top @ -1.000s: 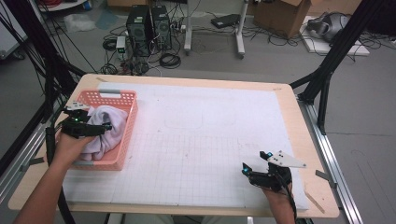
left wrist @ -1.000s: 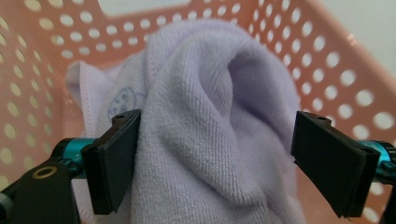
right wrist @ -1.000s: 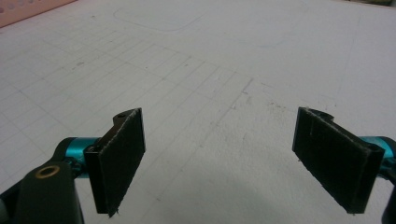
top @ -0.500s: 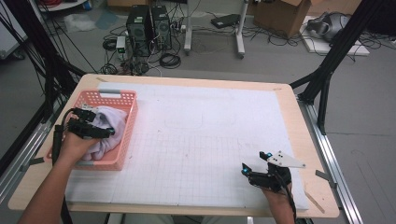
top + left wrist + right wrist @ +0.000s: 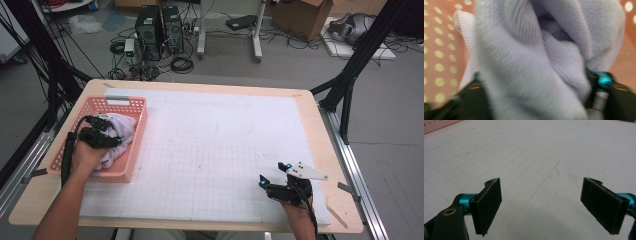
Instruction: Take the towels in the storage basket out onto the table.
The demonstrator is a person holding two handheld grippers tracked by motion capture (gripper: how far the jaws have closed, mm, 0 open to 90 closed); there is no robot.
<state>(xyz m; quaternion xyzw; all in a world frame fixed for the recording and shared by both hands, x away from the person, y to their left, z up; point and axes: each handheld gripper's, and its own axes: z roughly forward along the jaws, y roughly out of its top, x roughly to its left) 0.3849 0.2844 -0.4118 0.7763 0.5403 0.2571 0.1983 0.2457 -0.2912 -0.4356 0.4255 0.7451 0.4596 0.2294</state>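
Now the left tongs (image 5: pixel 107 131), their jaws just closing on a fold of the pale cloth (image 5: pixel 529 65) inside the pink basket (image 5: pixel 131 152), are needing a deep bite before lifting, while the right tongs (image 5: pixel 549 205) are waiting released, well right of the basket.

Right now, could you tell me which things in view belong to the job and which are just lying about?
In the job: left gripper, white cloth, pink basket.
Lying about: right gripper, open over bare mat; computer towers; cardboard box.
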